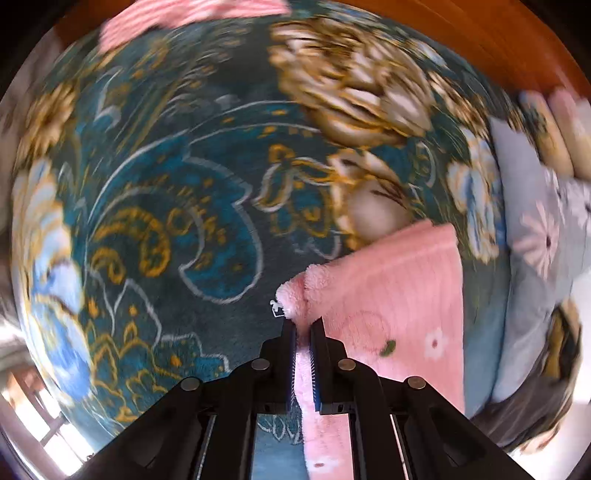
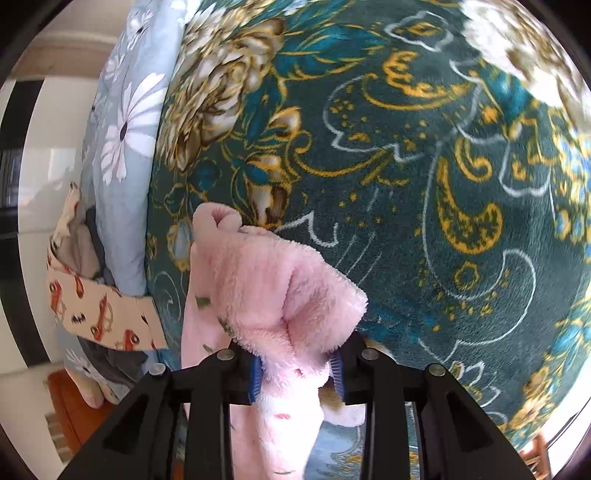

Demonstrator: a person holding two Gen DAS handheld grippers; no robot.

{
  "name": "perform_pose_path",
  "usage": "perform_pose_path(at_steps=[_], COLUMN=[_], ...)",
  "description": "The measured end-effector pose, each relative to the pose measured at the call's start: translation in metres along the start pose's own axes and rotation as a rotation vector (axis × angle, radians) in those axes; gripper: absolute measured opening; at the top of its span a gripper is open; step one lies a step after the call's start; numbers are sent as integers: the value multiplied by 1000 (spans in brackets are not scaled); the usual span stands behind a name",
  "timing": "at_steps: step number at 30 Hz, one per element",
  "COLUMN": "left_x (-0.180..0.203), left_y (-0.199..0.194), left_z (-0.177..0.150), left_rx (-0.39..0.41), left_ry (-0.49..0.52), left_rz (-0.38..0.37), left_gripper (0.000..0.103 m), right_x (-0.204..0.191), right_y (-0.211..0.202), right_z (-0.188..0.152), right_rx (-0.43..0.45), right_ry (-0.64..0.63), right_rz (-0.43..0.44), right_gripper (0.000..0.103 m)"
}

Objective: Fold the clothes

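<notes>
A pink fleece garment (image 1: 391,295) with small flower prints hangs above a teal floral blanket (image 1: 166,206). My left gripper (image 1: 303,332) is shut on the garment's fluffy edge, with cloth running down between the fingers. In the right wrist view, my right gripper (image 2: 295,365) is shut on a thick bunch of the same pink garment (image 2: 266,280), which bulges up over the fingers and hangs below them. The blanket (image 2: 424,184) lies under it.
A light blue daisy-print quilt (image 2: 125,122) lies along the blanket's edge and also shows in the left wrist view (image 1: 532,229). A cream cloth with red cars (image 2: 96,310) hangs by it. Another pink striped cloth (image 1: 177,18) lies at the far side. A wooden headboard (image 1: 498,44) lies beyond.
</notes>
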State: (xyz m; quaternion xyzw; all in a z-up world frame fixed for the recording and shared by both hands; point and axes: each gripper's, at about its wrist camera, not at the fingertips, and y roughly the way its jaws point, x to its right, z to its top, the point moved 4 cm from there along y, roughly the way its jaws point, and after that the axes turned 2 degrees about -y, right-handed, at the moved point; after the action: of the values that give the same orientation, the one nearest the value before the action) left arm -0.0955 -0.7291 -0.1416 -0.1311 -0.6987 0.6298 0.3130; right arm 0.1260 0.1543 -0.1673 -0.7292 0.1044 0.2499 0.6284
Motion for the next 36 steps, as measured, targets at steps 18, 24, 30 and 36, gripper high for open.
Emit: perform_pose_path(at_steps=[18, 24, 30, 36], left_x=[-11, 34, 86, 110], left_y=[-39, -50, -35, -53], left_z=[19, -25, -107, -179], left_rx=[-102, -130, -211, -192], left_ry=[-166, 38, 193, 333], left_rz=[-78, -92, -105, -111], left_gripper=[40, 46, 52, 58], right_x=[-17, -59, -116, -182], right_y=[-77, -98, -16, 73], right_z=[1, -22, -117, -202], right_rx=[41, 61, -173, -408], right_ry=[-40, -90, -285, -622], right_rz=[-75, -52, -74, -124], right_gripper=[49, 49, 49, 49])
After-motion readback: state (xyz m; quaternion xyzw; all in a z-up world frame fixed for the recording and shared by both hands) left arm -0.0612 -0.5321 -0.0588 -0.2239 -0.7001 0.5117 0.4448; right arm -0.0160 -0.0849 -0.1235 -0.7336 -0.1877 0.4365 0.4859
